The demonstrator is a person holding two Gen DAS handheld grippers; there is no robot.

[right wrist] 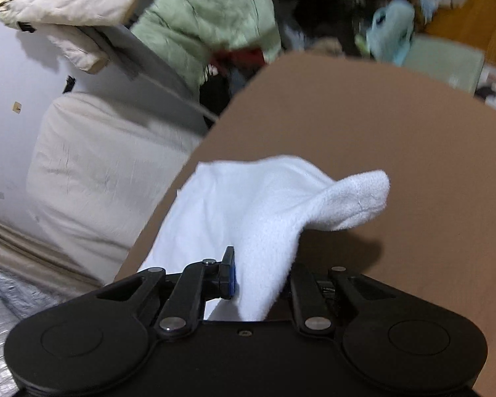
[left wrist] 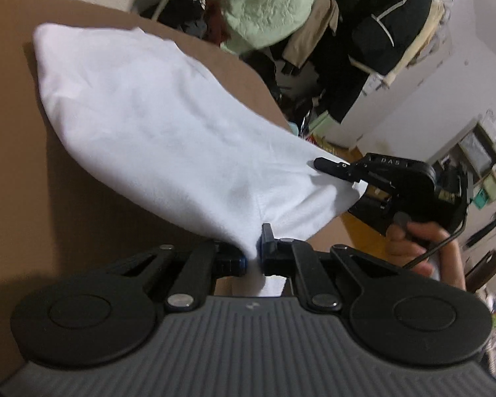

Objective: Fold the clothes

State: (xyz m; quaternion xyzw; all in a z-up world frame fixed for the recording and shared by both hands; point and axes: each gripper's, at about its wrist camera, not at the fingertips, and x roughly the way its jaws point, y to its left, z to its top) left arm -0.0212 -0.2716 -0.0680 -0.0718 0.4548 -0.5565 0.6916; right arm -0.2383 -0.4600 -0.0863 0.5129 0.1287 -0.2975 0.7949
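1. White fleecy cloth (left wrist: 155,115) lies partly on my brown worktop (left wrist: 23,165), with one end lifted off it toward both claws.
2. My left claw (left wrist: 253,258) is pressed together on a gathered corner of the cloth; the fabric is bunched between its blue pads (left wrist: 243,259) and a strip of it hangs below them.
3. My right claw (right wrist: 258,278) pinches another corner of the same cloth. In its own view the fabric drapes over the right-hand finger and hides it, so I judge the grip mostly from the left wrist view, where its black fingers (left wrist: 330,165) close on the cloth's edge.
4. A hand (left wrist: 416,248) holds the right claw's handle, beyond the worktop's edge.
5. In the right wrist view a loose flap of the cloth curls up and over, hanging above the worktop and casting a shadow on it.
6. Beyond the worktop's far edge hang a pale green jacket (right wrist: 208,16) and a cream quilted coat (right wrist: 69,13); the rest there is blurred.
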